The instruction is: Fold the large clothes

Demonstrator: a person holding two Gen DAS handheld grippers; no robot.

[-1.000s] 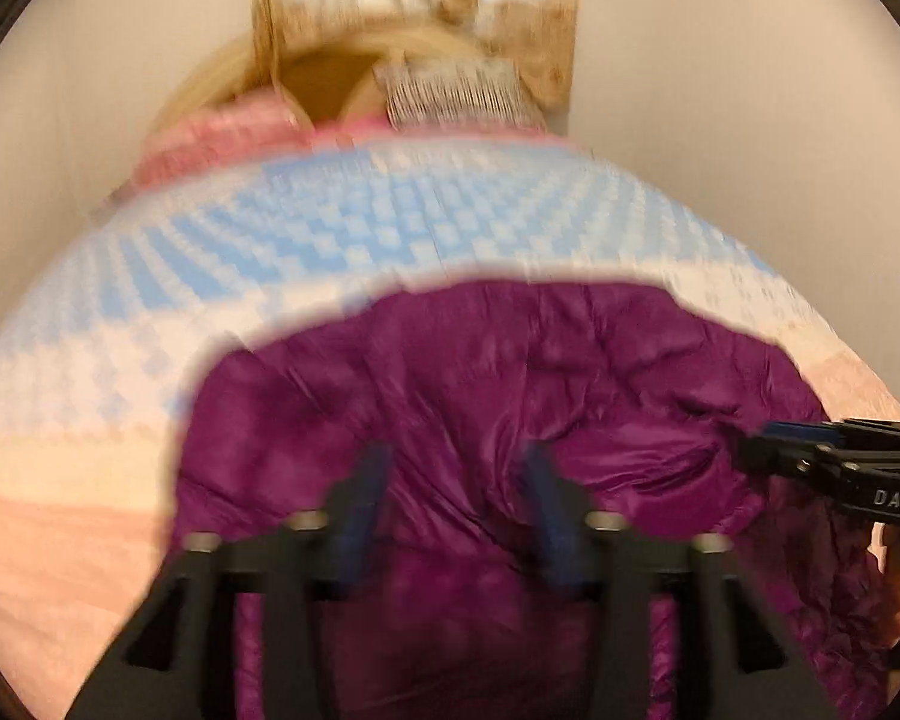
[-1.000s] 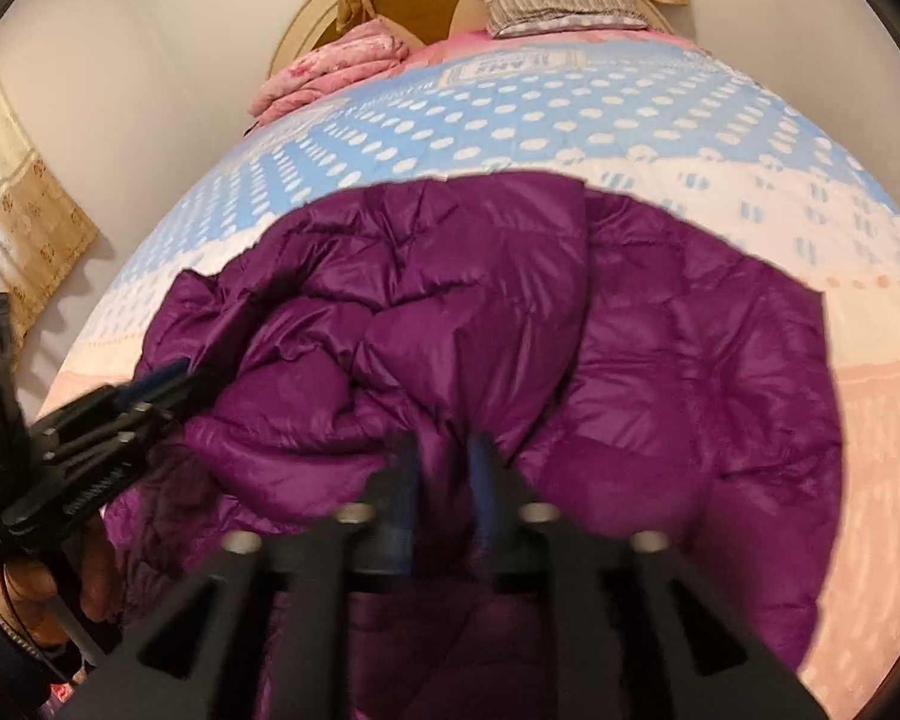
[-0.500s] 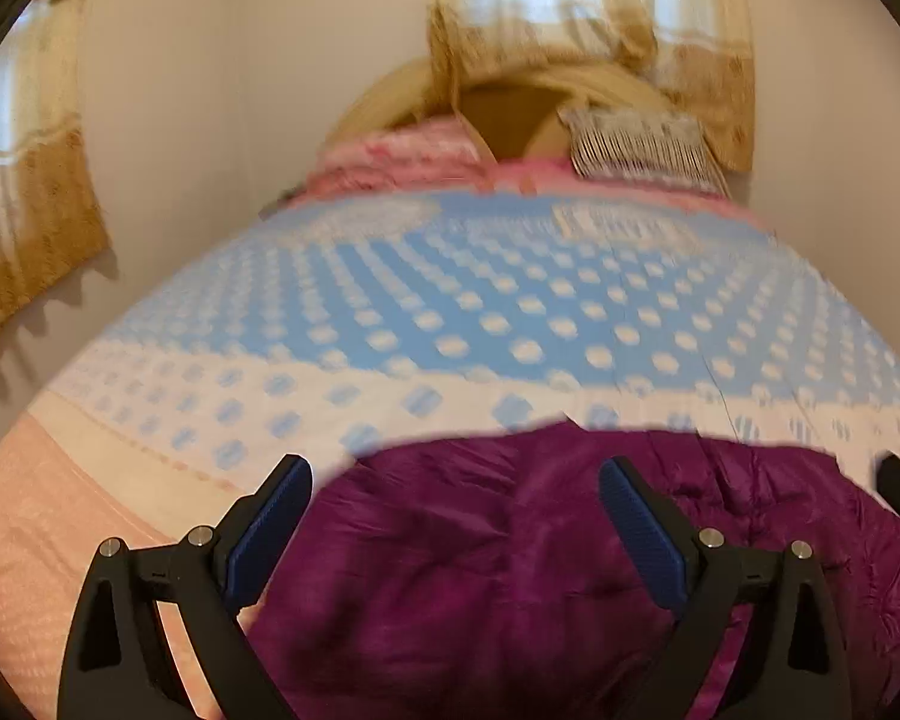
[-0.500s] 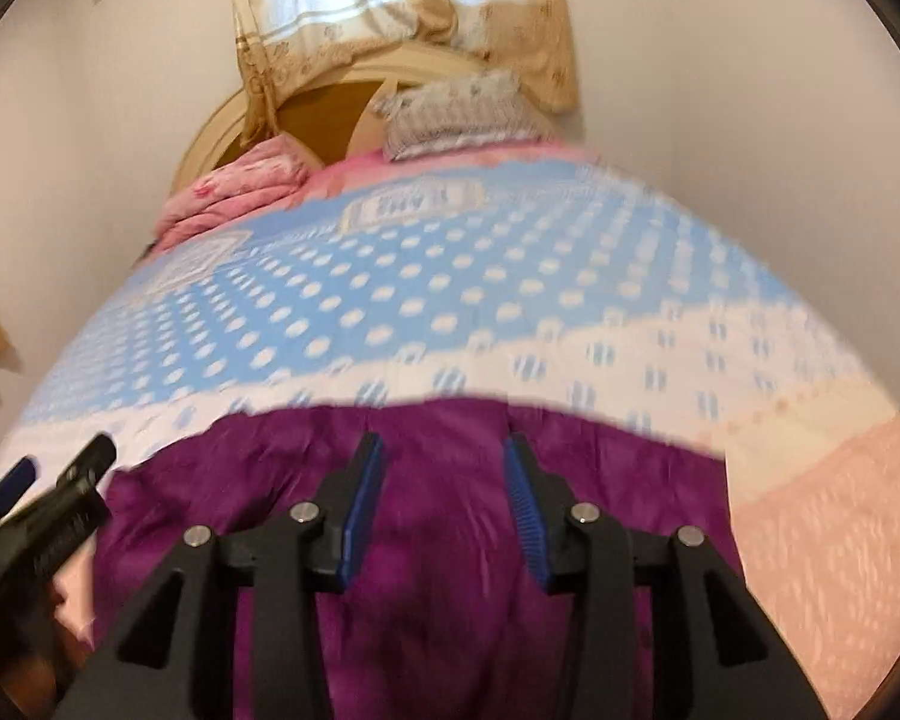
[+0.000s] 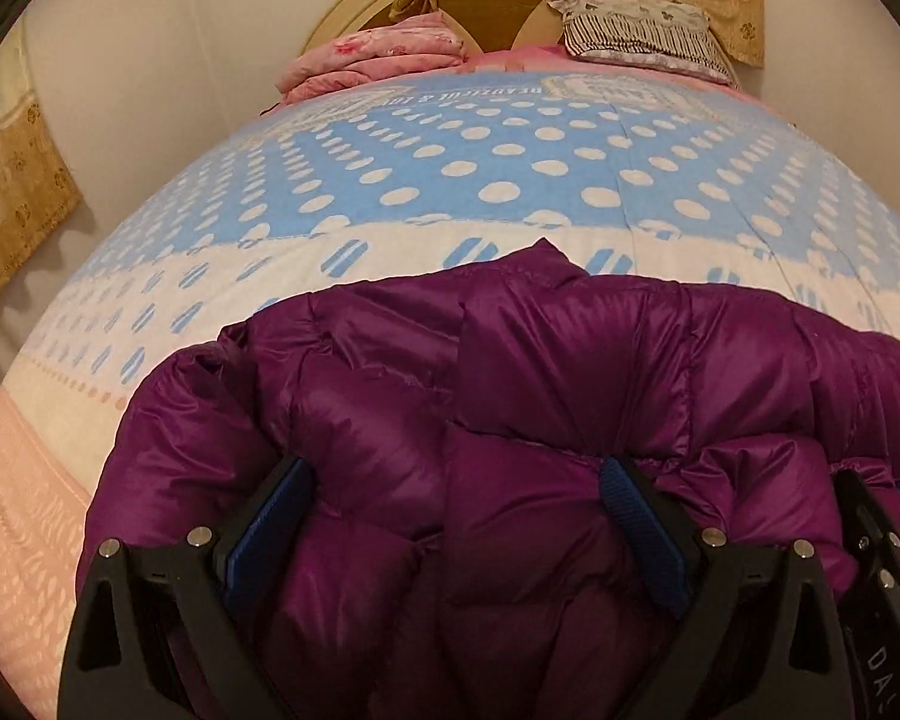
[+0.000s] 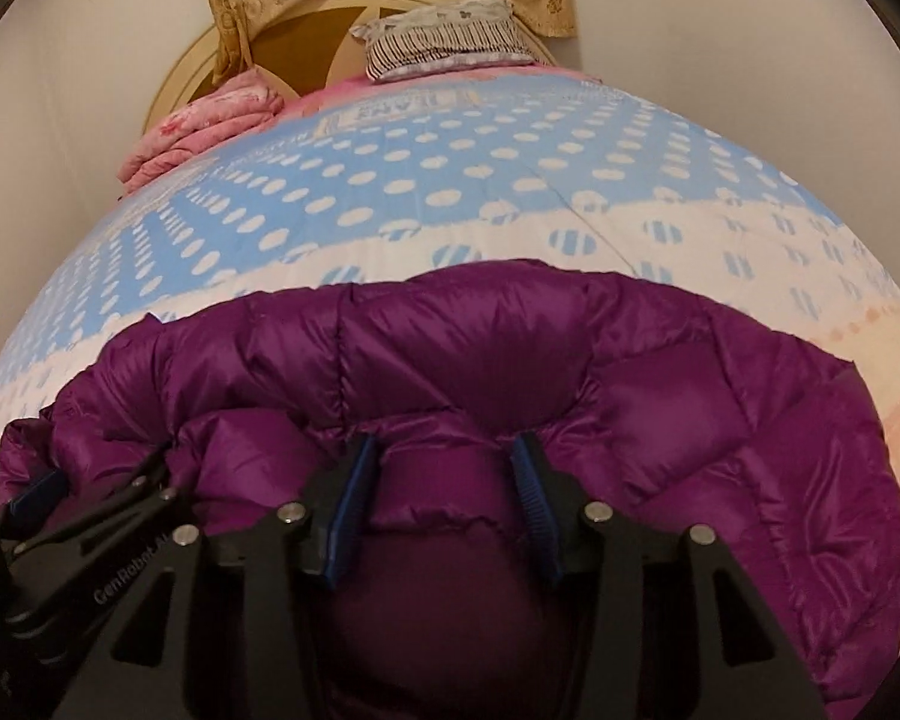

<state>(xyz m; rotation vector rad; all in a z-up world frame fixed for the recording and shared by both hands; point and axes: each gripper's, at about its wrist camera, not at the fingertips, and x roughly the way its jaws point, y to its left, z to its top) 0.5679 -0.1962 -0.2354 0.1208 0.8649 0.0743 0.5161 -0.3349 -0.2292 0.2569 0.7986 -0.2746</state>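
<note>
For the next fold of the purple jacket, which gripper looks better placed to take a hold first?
Probably the right gripper: its jaws, which have just been opening, stand around a narrow ridge of the purple down jacket. The left gripper is spread wide across a broad puffy panel.

From my remote station I view a bed whose bedspread [image 5: 498,180] is blue with white dots, then cream, then peach nearer me. At its far end a folded pink blanket [image 5: 378,57] lies left of a striped pillow [image 5: 642,33], both before a rounded headboard [image 6: 306,30]. Patterned gold curtains [image 5: 18,192] hang along the wall.
</note>
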